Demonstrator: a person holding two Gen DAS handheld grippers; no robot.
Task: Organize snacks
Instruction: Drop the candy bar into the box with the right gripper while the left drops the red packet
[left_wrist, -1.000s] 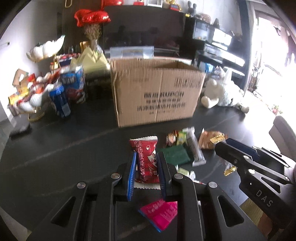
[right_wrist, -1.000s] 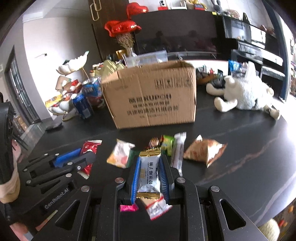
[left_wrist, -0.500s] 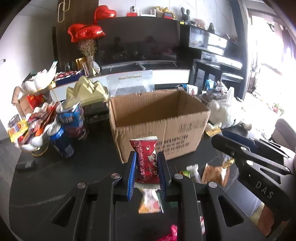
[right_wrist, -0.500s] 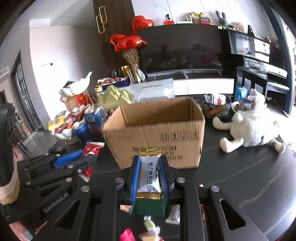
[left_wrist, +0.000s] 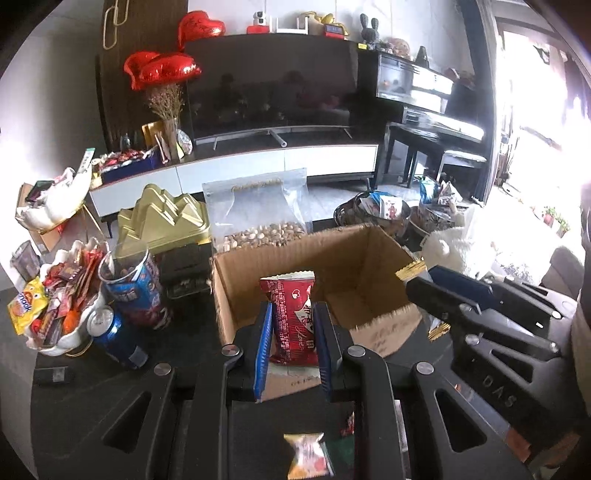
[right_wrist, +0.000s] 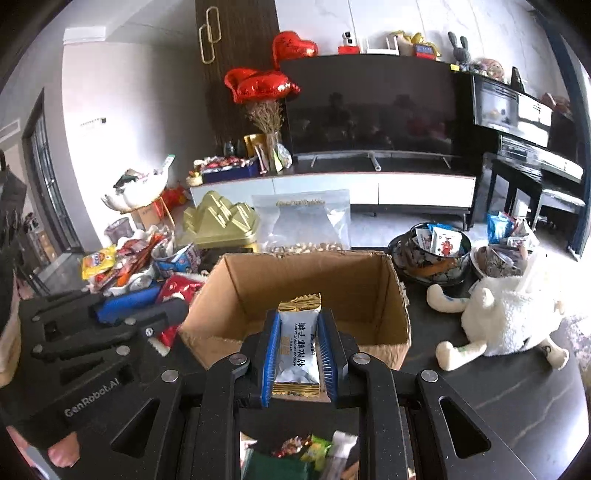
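An open brown cardboard box (left_wrist: 343, 258) (right_wrist: 306, 280) stands on the dark table, and what I see of its inside is bare. My left gripper (left_wrist: 291, 328) is shut on a red snack packet (left_wrist: 291, 317), held over the box's near rim. My right gripper (right_wrist: 297, 343) is shut on a white and gold candy packet (right_wrist: 297, 343), held above the box's near edge. Each gripper shows in the other's view, the right (left_wrist: 480, 317) and the left (right_wrist: 110, 317). Loose snacks (left_wrist: 306, 454) (right_wrist: 310, 454) lie on the table below the grippers.
Left of the box stand a blue can (left_wrist: 110, 332), a blue snack bag (left_wrist: 136, 288) and a white dish of snacks (left_wrist: 55, 302). A gold tin (left_wrist: 162, 218) and a bag of nuts (left_wrist: 258, 210) stand behind. A white plush toy (right_wrist: 509, 314) and snack bowls (right_wrist: 432, 254) sit right.
Both grippers have risen from table level with their packets and moved forward to the box's near rim. The loose snacks have dropped to the bottom of both views.
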